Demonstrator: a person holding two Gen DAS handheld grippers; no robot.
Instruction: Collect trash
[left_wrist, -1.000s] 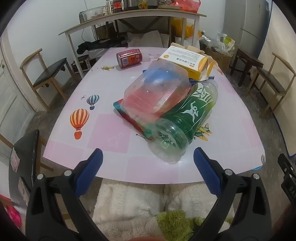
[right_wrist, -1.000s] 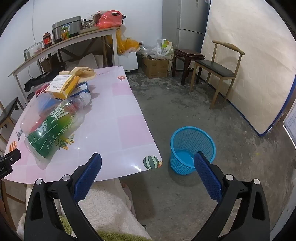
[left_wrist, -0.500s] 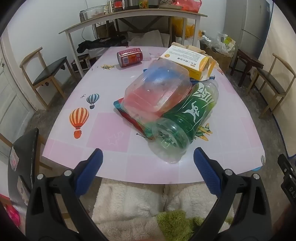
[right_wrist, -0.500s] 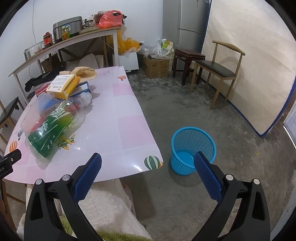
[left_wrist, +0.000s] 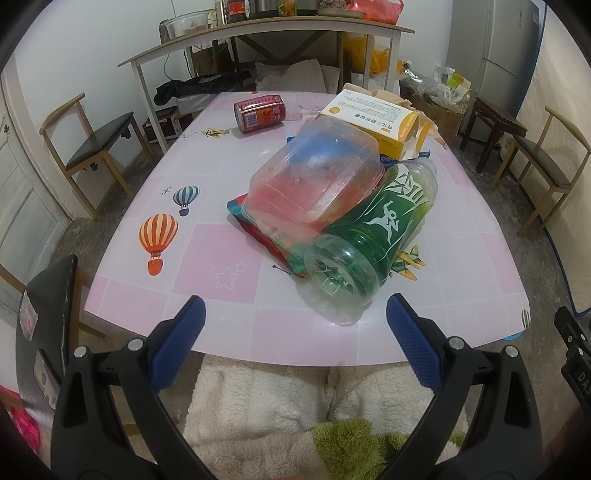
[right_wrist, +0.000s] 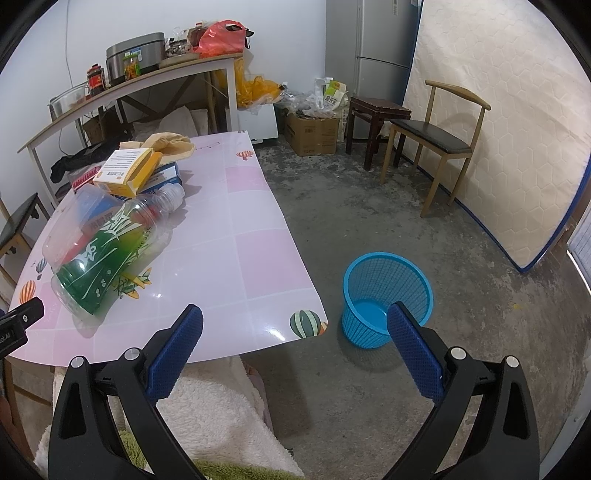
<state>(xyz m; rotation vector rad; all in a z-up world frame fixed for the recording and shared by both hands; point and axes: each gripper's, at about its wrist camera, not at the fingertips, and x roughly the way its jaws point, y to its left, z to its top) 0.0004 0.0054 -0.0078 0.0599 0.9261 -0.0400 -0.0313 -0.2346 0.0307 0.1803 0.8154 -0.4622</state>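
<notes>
The left gripper (left_wrist: 295, 325), with black arms and blue textured pads, is at the bottom of the left wrist view; its jaws are spread wide and nothing is between them. It hangs before the near edge of the pink table with balloon pictures (left_wrist: 207, 266). In the centre of this view lies the trash pile: a large green-labelled clear plastic bottle (left_wrist: 373, 236) on its side, with its bottom toward the camera, and touching it on the left a clear plastic tub (left_wrist: 314, 177) turned upside down on a colourful flat wrapper (left_wrist: 255, 225). Behind them, at the upper right, a yellow and white cardboard box (left_wrist: 373, 122) rests on other packaging. Only this view shows the red can (left_wrist: 258, 112) lying on its side at the upper centre, well apart from the pile, and the small scraps (left_wrist: 214, 132) beside it.

The right gripper (right_wrist: 295, 325) of the same kind is at the bottom of the right wrist view, also spread wide and holding nothing. Here the pile is at the left of the frame, and the cap end of the bottle is visible, pointing toward the far end of the table. Only this view shows the blue plastic mesh basket (right_wrist: 384, 284) on the grey concrete floor, at the lower centre right, near the table corner. White fleece fabric (right_wrist: 207, 413) of a person's clothing is at the bottom of both views.
</notes>
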